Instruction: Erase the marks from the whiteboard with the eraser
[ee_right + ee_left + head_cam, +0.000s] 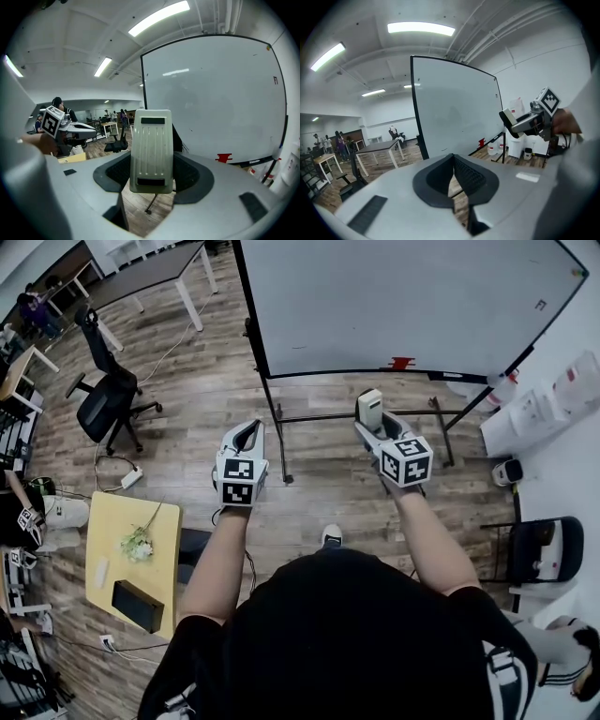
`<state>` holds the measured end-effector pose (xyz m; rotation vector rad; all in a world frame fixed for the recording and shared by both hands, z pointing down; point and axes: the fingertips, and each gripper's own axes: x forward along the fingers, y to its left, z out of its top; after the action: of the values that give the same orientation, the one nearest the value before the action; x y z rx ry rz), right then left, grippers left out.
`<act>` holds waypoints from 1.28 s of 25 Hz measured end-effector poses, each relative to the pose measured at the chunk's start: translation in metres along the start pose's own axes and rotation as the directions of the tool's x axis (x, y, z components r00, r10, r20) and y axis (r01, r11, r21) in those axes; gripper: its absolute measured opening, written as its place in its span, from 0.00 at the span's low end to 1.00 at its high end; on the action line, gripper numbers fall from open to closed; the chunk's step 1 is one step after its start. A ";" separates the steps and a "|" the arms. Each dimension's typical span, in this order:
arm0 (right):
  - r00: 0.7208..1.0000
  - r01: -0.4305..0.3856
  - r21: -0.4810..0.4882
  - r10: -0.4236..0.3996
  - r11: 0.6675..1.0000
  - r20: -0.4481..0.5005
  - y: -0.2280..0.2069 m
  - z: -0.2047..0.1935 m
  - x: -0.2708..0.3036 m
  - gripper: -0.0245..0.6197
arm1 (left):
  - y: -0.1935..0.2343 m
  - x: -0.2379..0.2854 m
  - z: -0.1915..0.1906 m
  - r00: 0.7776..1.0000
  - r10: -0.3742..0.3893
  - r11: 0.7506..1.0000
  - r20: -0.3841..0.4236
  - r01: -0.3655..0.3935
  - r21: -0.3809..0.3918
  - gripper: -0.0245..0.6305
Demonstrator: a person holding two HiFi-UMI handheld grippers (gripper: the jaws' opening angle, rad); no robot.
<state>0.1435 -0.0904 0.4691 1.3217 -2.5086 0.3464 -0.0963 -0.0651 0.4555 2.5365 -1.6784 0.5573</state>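
Two grippers are seen in the head view. The left gripper (pixel 247 433), at centre left, is held with its jaws pressed together and nothing between them. The right gripper (pixel 372 430), at centre right, is clamped on one pale eraser (pixel 151 150), which is held upright and clear of the one whiteboard (pixel 403 306) filling the upper right. One red mark (pixel 400 363) is seen at the board's lower edge. One black office chair (pixel 108 395) is seen at upper left.
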 end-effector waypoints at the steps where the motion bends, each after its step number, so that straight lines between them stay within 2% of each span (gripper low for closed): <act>1: 1.000 -0.003 0.000 0.003 1.000 -0.002 -0.003 0.000 0.004 0.43 | 0.001 0.004 -0.001 1.000 0.002 1.000 -0.006 -0.002 -0.002 0.06; 13: 1.000 -0.025 0.013 0.025 1.000 -0.018 -0.052 0.006 0.035 0.43 | -0.002 0.052 0.007 0.999 0.030 0.999 -0.029 -0.030 -0.021 0.06; 32: 0.999 -0.043 -0.006 0.043 0.999 -0.022 -0.105 0.010 0.060 0.43 | -0.004 0.094 0.027 0.996 0.077 0.997 -0.037 -0.078 -0.018 0.06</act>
<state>0.1969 -0.1971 0.4890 1.2559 -2.5213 0.3594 -0.0535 -0.1526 0.4614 2.4416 -1.7673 0.5861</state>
